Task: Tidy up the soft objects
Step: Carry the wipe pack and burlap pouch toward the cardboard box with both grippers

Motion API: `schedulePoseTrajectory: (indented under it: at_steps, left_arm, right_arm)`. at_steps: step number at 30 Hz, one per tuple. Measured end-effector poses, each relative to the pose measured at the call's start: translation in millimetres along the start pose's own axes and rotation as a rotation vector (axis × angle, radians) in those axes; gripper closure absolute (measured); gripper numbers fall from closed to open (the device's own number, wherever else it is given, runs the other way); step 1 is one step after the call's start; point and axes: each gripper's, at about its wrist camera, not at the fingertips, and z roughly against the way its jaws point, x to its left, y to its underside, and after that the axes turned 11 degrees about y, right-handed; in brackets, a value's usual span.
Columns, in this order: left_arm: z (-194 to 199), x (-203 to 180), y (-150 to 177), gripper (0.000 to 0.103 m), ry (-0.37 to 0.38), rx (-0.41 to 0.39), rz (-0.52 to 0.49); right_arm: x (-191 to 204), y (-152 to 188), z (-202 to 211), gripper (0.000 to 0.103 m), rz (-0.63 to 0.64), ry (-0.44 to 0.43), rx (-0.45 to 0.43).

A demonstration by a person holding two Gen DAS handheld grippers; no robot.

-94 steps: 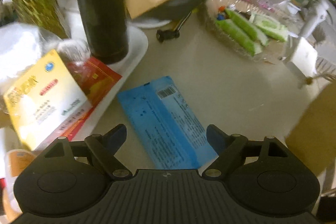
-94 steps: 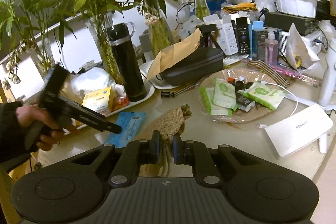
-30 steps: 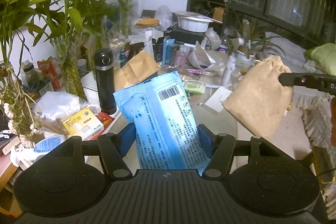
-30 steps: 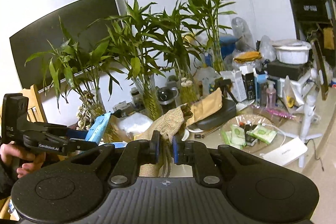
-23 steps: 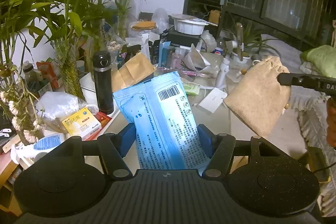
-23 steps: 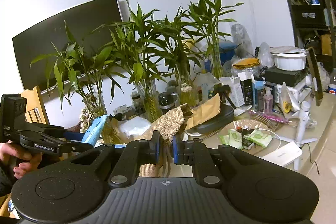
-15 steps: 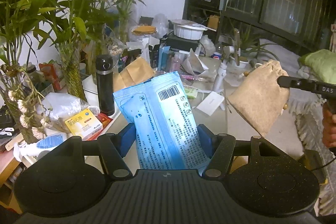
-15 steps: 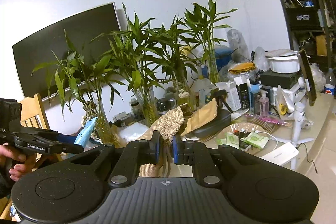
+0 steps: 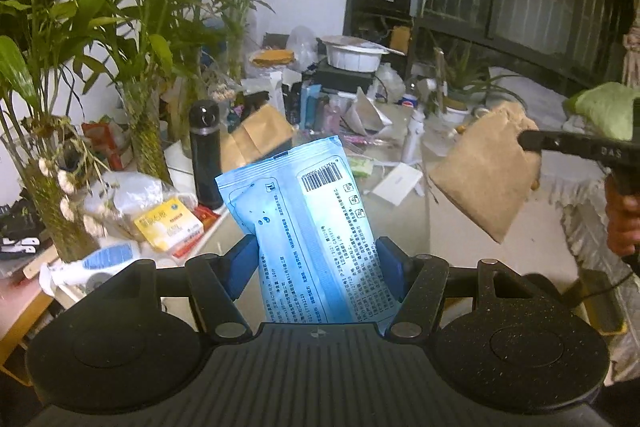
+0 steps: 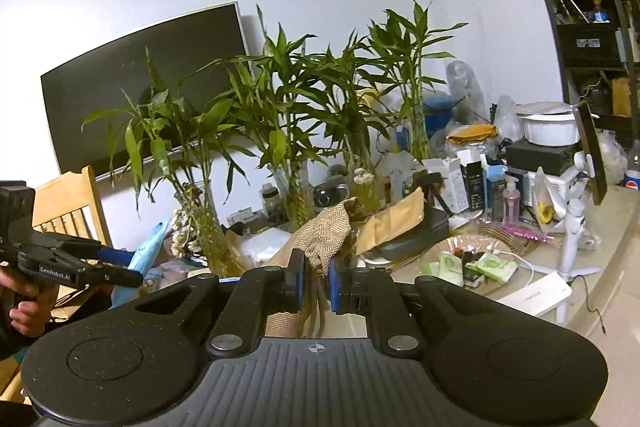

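The left gripper (image 9: 318, 259) is clamped on a blue packet (image 9: 308, 223), jaws moderately wide, holding it raised above the near table (image 9: 404, 223). The right gripper (image 10: 316, 279) is nearly closed on the gathered neck of a burlap pouch (image 10: 326, 231), which hangs in the air to the right of the packet.
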Motion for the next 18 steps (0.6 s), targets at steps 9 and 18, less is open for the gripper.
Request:
schedulePoseTrajectory:
  at_steps: [9, 18]
  left_arm:
    - [5, -19, 20, 0.04, 0.091, 0.024, -0.022]
    - [14, -31, 29, 0.04, 0.077, 0.004, -0.061]
  right_arm:
    - [6, 6, 11, 0.088, -0.024, -0.06, 0.03]
    - [19, 26, 5, 0.088, -0.073, 0.007, 0.185]
